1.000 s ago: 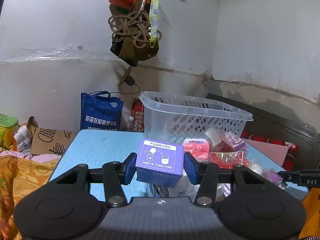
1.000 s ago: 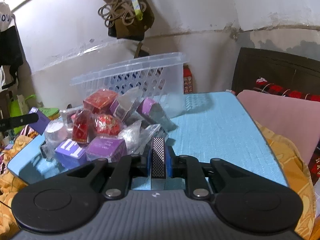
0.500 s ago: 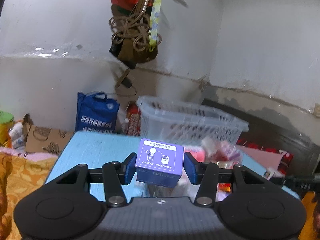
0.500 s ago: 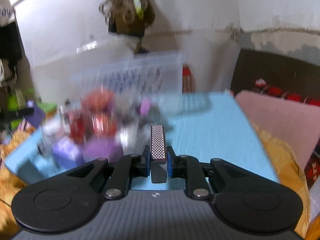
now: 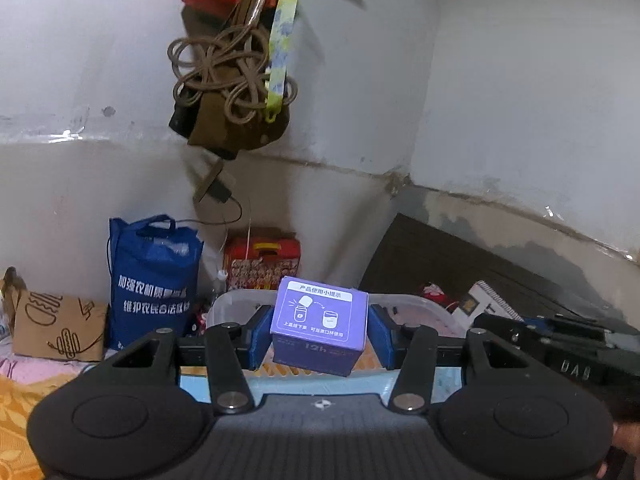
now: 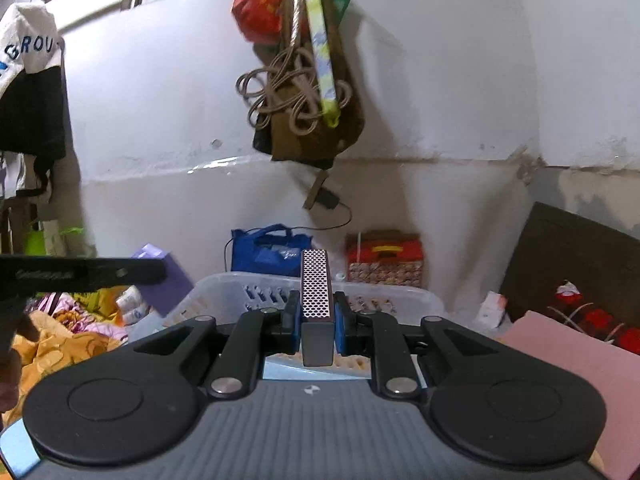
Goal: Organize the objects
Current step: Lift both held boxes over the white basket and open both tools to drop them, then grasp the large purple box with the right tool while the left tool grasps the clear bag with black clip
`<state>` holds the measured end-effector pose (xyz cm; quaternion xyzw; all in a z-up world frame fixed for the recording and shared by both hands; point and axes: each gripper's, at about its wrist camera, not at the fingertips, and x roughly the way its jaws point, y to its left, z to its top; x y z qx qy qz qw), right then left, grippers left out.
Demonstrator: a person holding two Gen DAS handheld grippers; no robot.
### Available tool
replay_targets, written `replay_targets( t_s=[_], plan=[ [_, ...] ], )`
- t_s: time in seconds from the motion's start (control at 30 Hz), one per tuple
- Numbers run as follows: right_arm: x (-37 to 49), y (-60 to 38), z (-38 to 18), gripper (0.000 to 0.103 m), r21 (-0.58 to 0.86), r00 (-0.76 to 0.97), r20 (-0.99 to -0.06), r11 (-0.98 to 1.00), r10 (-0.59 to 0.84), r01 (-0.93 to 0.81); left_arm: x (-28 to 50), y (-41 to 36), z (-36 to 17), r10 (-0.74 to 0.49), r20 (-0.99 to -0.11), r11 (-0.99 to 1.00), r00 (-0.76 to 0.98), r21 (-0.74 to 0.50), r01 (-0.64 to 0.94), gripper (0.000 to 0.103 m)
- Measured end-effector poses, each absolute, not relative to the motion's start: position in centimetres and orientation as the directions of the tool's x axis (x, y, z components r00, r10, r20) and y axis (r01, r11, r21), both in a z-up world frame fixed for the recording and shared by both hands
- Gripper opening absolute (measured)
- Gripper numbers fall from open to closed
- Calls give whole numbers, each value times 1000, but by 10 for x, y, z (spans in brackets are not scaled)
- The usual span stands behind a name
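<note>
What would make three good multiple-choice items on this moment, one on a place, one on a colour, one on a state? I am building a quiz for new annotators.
1. Where does the blue fabric shopping bag stand?
A. inside the basket
B. against the white wall behind the clear plastic slotted basket
C. hanging from the hook

2. What colour is the small cardboard box with cup drawings?
A. purple
B. green
C. orange

3. What is the state of the right gripper?
A. wide open, empty
B. shut on the slim dark bar with a perforated metal face
C. out of view

Key: 1 B, the bag sits on the floor at the wall beyond the basket's rim. 2 A, its printed top and sides are purple, held in the left gripper. 3 B, both blue pads press the bar's sides.
</note>
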<state>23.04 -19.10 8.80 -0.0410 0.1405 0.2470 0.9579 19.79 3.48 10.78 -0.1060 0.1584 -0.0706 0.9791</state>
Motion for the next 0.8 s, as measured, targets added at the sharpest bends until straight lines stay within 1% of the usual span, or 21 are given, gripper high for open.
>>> replay_targets(
  t_s=[0.07, 0.13, 0.17, 0.2, 0.23, 0.27, 0.33, 0.4, 0.47, 0.53, 0.6, 0.7, 0.8],
  plan=[
    [236, -187, 81, 18, -24, 840, -296, 875, 455, -483, 207, 31, 102, -166, -304, 972, 938, -212, 103, 55],
    [244, -186, 75, 20, -9, 834, -294, 871, 467, -491, 219, 27, 95, -162, -323, 975, 933, -199, 100, 57],
    [244, -186, 74, 35, -9, 837, -283, 872, 468, -490, 224, 27, 93, -167, -324, 974, 931, -199, 106, 67],
    [248, -185, 72, 51, -17, 843, -276, 874, 463, -486, 228, 26, 91, -160, -320, 977, 934, -188, 103, 88],
    [252, -184, 70, 79, -27, 845, -281, 877, 455, -480, 230, 24, 88, -138, -315, 982, 939, -165, 89, 96],
    [252, -184, 70, 92, -34, 850, -282, 880, 446, -473, 228, 21, 86, -105, -304, 989, 947, -132, 67, 103],
    [248, -188, 67, 94, -41, 859, -273, 887, 433, -460, 220, 18, 84, -56, -281, 996, 958, -83, 34, 103],
    [235, -197, 67, 103, -18, 861, -252, 887, 442, -461, 209, 21, 84, -60, -244, 996, 968, -84, 41, 103],
    [216, -207, 62, 103, 6, 871, -229, 896, 434, -445, 191, 28, 81, -96, -235, 992, 967, -105, 73, 103],
    [188, -223, 50, 103, 18, 877, -203, 898, 435, -441, 165, 33, 78, -116, -231, 991, 966, -89, 98, 103],
    [156, -237, 33, 103, 15, 891, -179, 906, 418, -423, 128, 39, 69, -103, -208, 993, 973, -77, 88, 103],
    [107, -257, 5, 103, 42, 904, -155, 916, 399, -398, 81, 52, 44, -81, -178, 987, 981, -148, 54, 103],
    [73, -264, -12, 103, 61, 890, -176, 907, 420, -416, 49, 57, 18, -39, -185, 982, 982, -190, 3, 100]
  ],
)
